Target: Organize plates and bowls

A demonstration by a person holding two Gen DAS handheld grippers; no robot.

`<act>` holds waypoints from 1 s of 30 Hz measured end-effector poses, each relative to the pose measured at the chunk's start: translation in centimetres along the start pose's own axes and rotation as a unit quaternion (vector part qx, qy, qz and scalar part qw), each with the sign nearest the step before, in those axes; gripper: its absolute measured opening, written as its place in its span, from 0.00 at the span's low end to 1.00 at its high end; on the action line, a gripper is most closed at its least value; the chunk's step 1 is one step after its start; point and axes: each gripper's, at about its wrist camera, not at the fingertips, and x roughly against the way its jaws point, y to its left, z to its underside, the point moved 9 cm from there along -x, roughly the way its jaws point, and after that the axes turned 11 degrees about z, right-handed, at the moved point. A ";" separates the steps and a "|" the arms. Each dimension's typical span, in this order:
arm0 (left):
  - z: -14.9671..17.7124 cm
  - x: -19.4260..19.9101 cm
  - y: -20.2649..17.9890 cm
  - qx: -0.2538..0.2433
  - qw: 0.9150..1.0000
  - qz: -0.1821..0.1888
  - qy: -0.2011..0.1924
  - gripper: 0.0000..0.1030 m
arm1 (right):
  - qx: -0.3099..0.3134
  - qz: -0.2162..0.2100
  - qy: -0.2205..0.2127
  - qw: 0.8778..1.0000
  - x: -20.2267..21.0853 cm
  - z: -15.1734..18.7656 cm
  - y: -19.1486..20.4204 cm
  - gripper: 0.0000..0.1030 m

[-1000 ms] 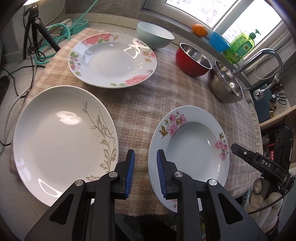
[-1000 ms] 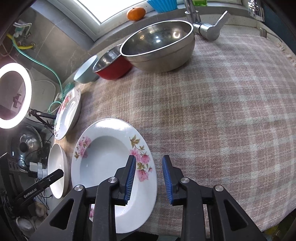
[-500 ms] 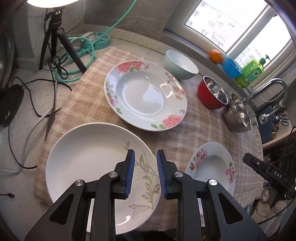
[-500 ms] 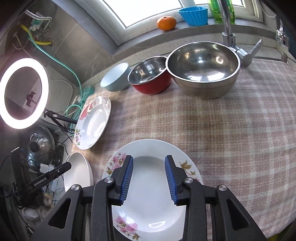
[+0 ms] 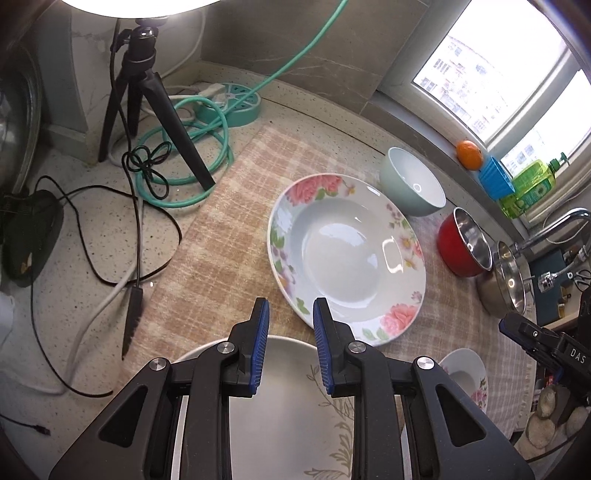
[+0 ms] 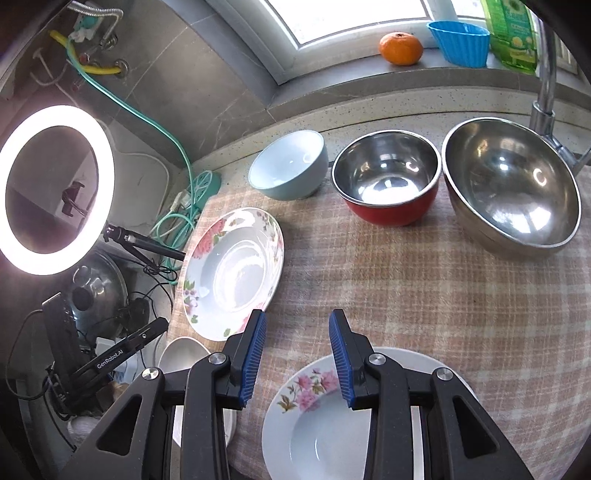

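On the checked cloth (image 6: 424,288) lie a large floral plate (image 5: 347,254) (image 6: 232,269), a white plate with a leaf pattern (image 5: 280,417) (image 6: 184,358) and a small floral plate (image 6: 325,424) (image 5: 467,376). At the back stand a pale blue bowl (image 6: 290,166) (image 5: 412,182), a red steel bowl (image 6: 388,177) (image 5: 465,243) and a big steel bowl (image 6: 511,184) (image 5: 506,275). My left gripper (image 5: 290,310) is open and empty above the leaf plate's far rim. My right gripper (image 6: 297,321) is open and empty above the small floral plate's far rim.
A ring light (image 6: 51,188) on a black tripod (image 5: 147,96) stands at the left among cables (image 5: 140,206) and a teal hose (image 5: 192,155). A tap (image 6: 546,88), an orange (image 6: 400,48), a blue cup (image 6: 461,42) and a soap bottle (image 6: 511,33) are at the window sill.
Both grippers have pulled back and risen, so more of the counter shows. The left one has swung from between the two near plates to over the leaf plate. Both stayed open.
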 end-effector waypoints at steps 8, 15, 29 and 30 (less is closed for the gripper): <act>-1.6 -1.8 0.9 0.005 1.000 -0.009 0.003 0.22 | 0.018 0.015 0.017 1.000 -4.0 -2.6 1.1 0.31; -2.7 -3.2 1.9 0.012 1.000 -0.015 0.006 0.22 | 0.035 0.020 0.030 0.999 -7.0 -3.6 2.2 0.31; -3.6 -5.4 2.8 0.020 0.999 -0.012 0.024 0.22 | 0.041 0.028 0.049 0.998 -10.7 -4.7 2.8 0.31; -3.6 -5.5 2.8 0.018 0.999 -0.013 0.026 0.22 | 0.042 0.028 0.050 0.997 -10.9 -4.7 2.8 0.30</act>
